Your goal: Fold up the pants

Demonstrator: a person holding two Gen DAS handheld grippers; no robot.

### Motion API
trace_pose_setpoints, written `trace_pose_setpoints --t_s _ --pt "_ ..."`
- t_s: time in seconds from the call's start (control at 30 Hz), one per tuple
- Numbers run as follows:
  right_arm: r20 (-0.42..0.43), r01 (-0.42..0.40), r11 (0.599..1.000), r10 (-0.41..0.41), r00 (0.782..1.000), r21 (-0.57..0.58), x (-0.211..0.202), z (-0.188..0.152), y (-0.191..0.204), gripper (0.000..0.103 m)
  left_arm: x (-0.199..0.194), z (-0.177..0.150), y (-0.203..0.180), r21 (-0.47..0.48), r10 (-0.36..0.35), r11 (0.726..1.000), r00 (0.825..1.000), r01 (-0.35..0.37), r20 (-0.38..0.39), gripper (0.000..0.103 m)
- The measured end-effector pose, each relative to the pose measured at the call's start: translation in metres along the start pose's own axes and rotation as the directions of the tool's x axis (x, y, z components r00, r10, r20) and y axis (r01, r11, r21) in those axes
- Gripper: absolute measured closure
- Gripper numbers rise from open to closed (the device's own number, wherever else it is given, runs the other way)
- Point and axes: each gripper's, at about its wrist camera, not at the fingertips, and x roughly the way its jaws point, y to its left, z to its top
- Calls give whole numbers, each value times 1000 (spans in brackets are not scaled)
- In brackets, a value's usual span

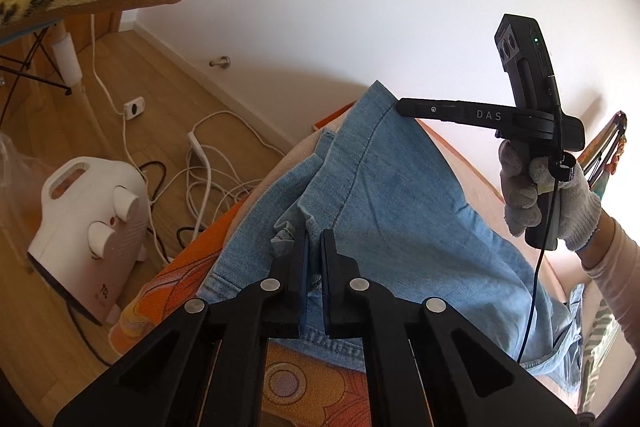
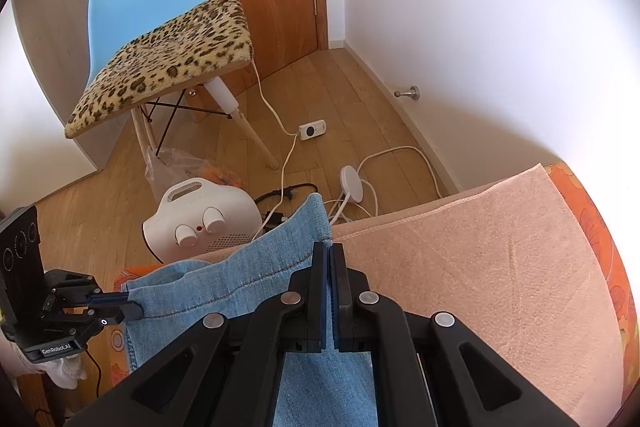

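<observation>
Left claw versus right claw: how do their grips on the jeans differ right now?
The left claw pinches bunched denim, its fingers slightly apart; the right claw is pressed nearly flat shut on a stitched hem edge. In the left wrist view the right claw reaches the jeans at their far raised corner, the left grips nearer. Both hold the same light-blue jeans.

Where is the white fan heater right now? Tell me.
The white fan heater stands on the wooden floor, below the leopard-cushioned chair, just beyond the pants; it is lower left in the left wrist view.
</observation>
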Motion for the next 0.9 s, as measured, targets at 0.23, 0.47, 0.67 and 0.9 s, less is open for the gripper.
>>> trace_pose_setpoints --t_s 0.23,0.47,0.67,0.9 --pt "27 -7 1000 7 1000 -14 -9 3 7 103 -24 -1 1 -29 -15 999 999 16 29 100" --pt "92 -10 1000 8 996 24 -8 14 4 103 -51 10 -3 -42 -21 999 994 26 108 100" --pt "-18 62 998 -62 998 7 44 7 0 103 -27 13 27 -129 29 991 998 -22 47 90" --pt "-38 73 997 -73 997 5 58 0 -5 103 5 0 7 13 76 997 996 -75 -54 70"
